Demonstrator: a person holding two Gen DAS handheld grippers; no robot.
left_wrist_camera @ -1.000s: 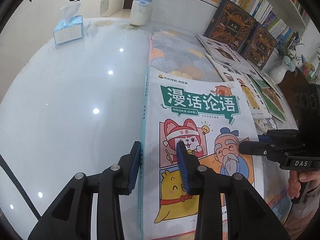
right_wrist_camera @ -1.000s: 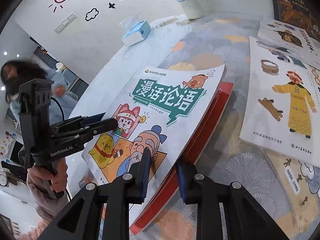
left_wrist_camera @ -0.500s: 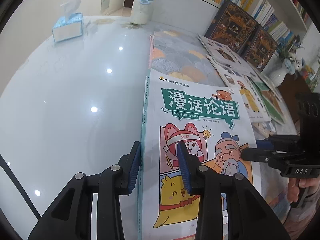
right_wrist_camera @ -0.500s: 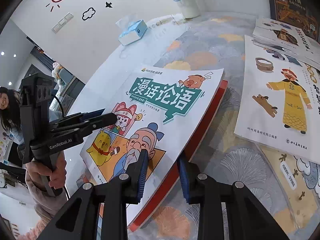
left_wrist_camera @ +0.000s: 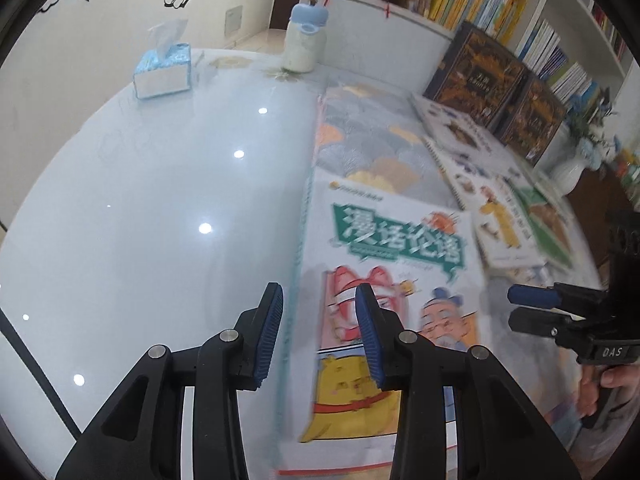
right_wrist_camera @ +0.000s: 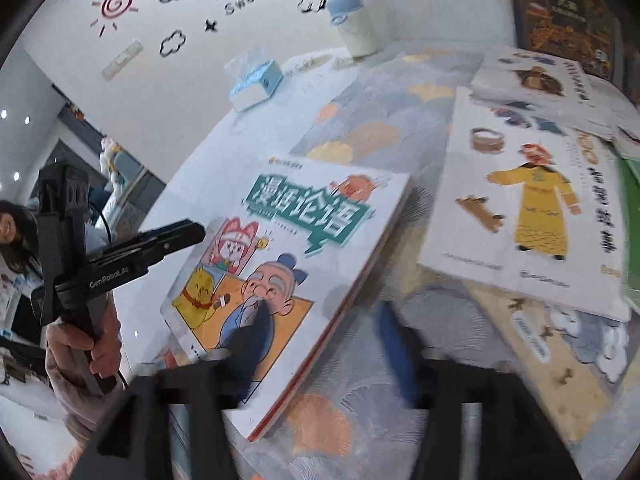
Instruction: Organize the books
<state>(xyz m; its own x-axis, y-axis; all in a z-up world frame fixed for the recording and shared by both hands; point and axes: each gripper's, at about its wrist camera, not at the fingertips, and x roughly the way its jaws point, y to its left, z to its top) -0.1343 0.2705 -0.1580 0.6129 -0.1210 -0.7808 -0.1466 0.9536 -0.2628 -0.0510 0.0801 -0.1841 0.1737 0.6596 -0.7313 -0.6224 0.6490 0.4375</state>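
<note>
Left tool: jaws narrowly parted, straddling the spine edge of the comic book at its near left corner. The pads stand close to the edge on either side; whether they press on it cannot be told from the blurred view.

Right tool: jaws have just been opening and now stand wide apart. The near right edge of the comic book lies between them, but the pads are clear of it and grip nothing. In the left wrist view this tool appears at the right, with its fingers just off the book's right edge and a hand on its handle.

The comic book, white cover with a green title banner and cartoon figures, lies flat, face up, on top of a red-edged book, forming a small stack. The stack rests at the near left part of a patterned mat on the glossy white counter.

To the right, further picture books lie spread and overlapping on the mat. Two dark hardcover books lean upright at the far right, below a bookshelf. At the far side of the counter stand a blue tissue box and a white jar with a blue lid.
</note>
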